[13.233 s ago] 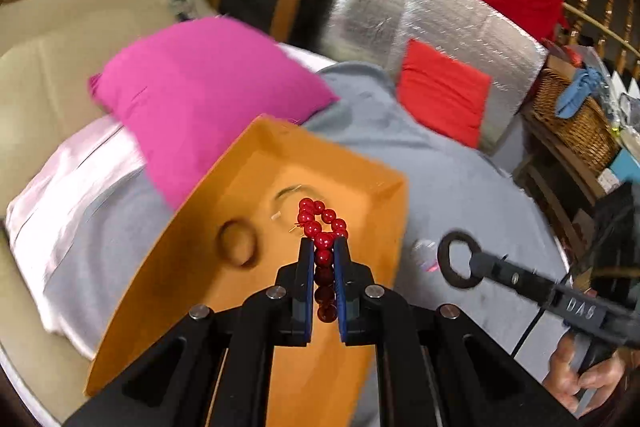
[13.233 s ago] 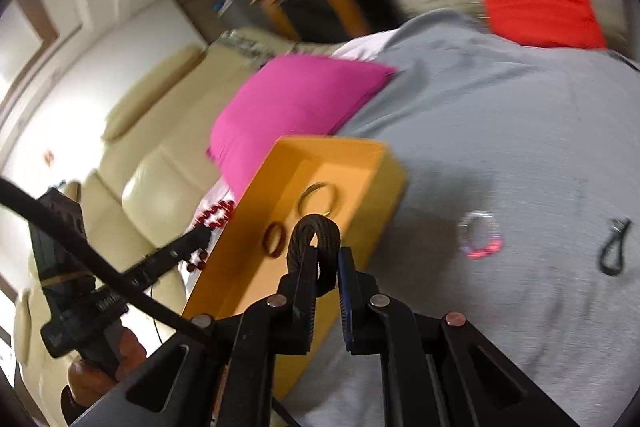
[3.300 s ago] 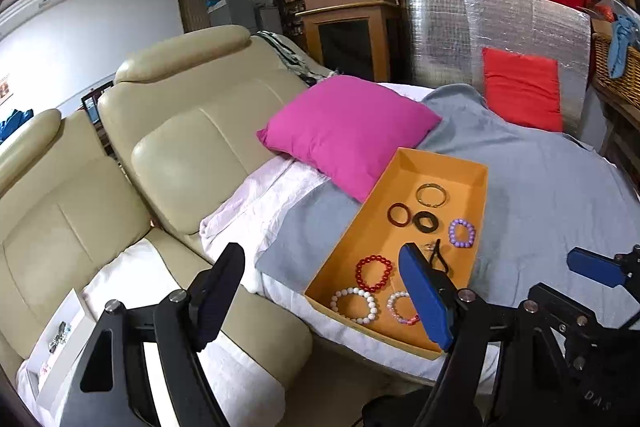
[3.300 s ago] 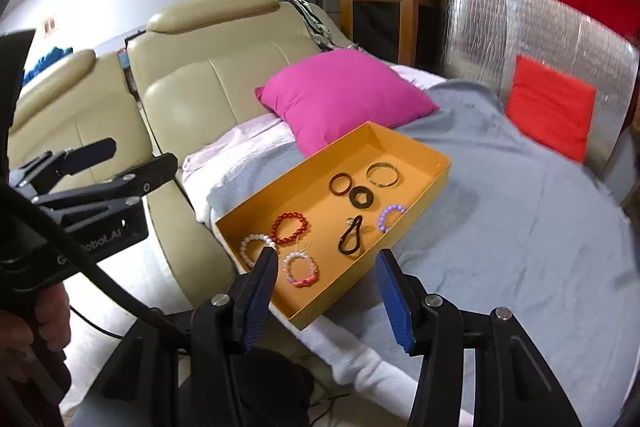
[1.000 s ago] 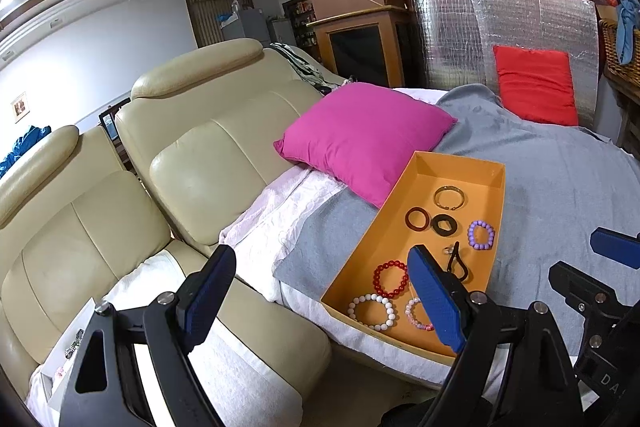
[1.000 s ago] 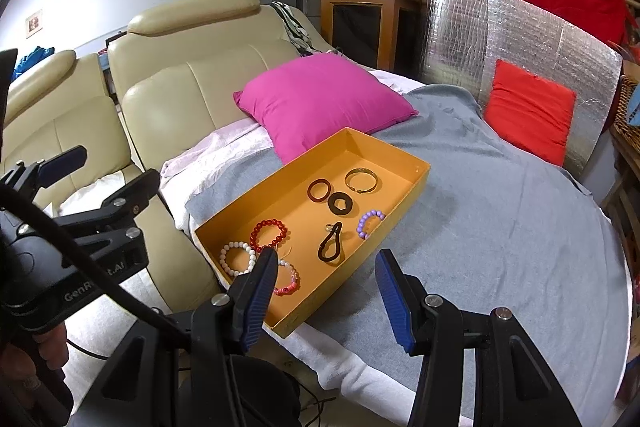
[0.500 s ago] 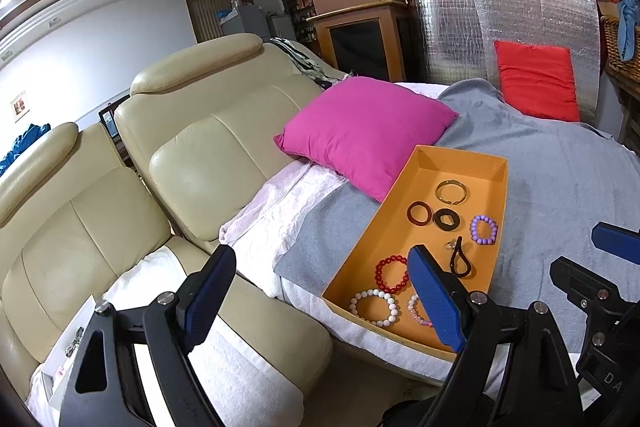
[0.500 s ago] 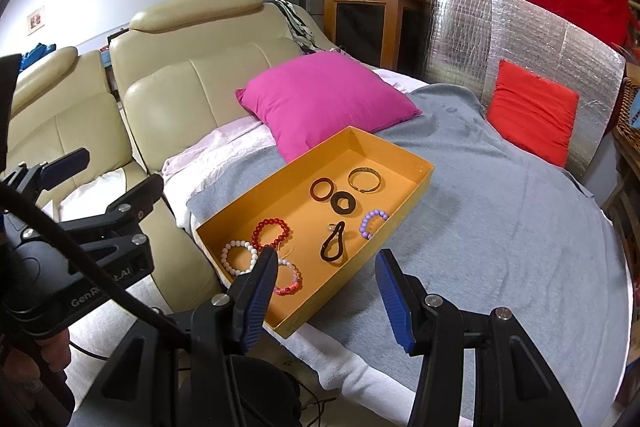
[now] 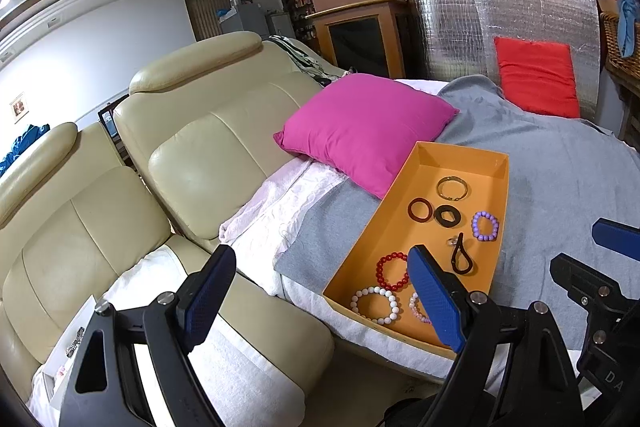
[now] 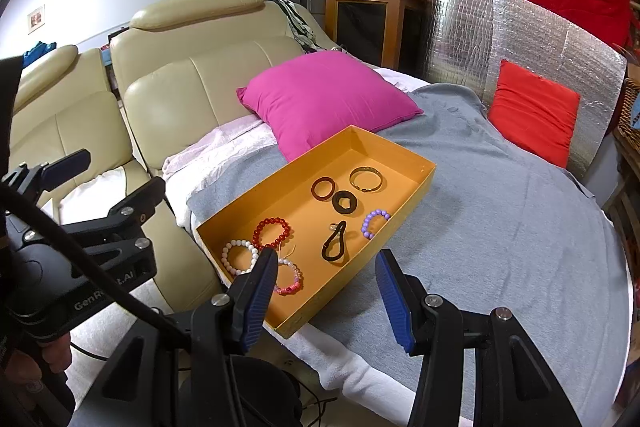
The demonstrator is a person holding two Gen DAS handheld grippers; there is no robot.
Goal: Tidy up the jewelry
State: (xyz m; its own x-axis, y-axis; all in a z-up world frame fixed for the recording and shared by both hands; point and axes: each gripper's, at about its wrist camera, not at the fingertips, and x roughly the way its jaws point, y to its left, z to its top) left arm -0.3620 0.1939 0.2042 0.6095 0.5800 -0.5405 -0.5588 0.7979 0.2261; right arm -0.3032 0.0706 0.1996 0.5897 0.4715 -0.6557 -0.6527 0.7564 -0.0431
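Grey blanket (image 10: 500, 227) covers the bed beside cream leather seats (image 9: 208, 155). Nearest, the left gripper (image 9: 320, 291) and the right gripper (image 10: 326, 287) both hang with jaws apart, holding nothing, short of the orange tray (image 10: 400, 211). Inside the tray, at its near end, lie a white bead bracelet (image 10: 239, 257), a pink-and-clear bracelet (image 10: 289, 277) and a red bead bracelet (image 10: 272, 231). Toward its middle sit a black loop (image 10: 334, 247) and a purple bead bracelet (image 10: 374, 223); at its far end, a dark ring (image 10: 345, 202), a maroon ring (image 10: 322, 187) and a metal bangle (image 10: 365, 179). Beyond the tray rests a pink pillow (image 10: 324, 99).
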